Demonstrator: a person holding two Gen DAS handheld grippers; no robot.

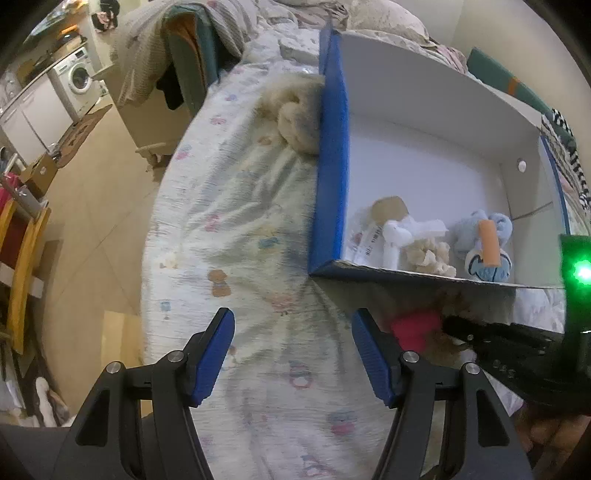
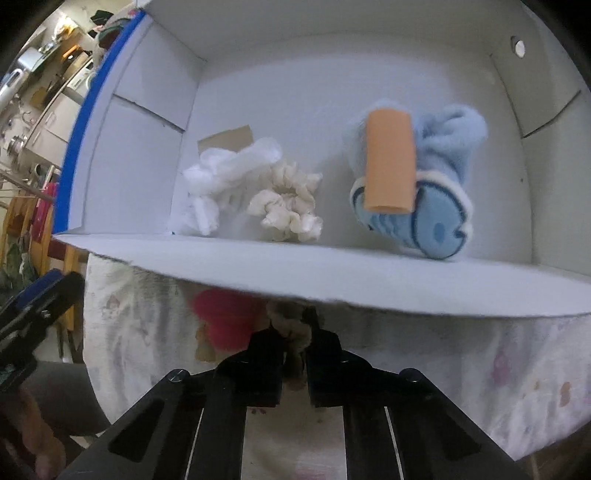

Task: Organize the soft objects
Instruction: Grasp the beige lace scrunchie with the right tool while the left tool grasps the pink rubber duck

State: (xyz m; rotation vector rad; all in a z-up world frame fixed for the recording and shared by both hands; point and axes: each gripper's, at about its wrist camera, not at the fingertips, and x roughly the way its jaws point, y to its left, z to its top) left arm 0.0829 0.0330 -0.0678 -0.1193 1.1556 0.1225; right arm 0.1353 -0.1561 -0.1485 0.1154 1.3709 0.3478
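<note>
A white cardboard box with blue outer walls (image 1: 330,155) lies on the bed. Inside are a white cloth bundle (image 2: 221,177), a cream scrunchie (image 2: 288,206), and a blue plush (image 2: 439,206) with an orange foam roll (image 2: 388,162) on it. My right gripper (image 2: 295,332) is shut on a brown plush with a red part (image 2: 225,317), just below the box's near wall (image 2: 332,273). It also shows in the left wrist view (image 1: 417,328). My left gripper (image 1: 291,332) is open and empty over the sheet, left of the box. A beige plush (image 1: 295,118) lies against the box's left wall.
The patterned bed sheet (image 1: 236,236) covers the bed. Its edge drops to a tiled floor (image 1: 96,206) on the left. A chair draped with clothes (image 1: 184,59) stands at the far left. A washing machine (image 1: 77,81) is beyond. Pillows and bedding (image 1: 388,22) lie behind the box.
</note>
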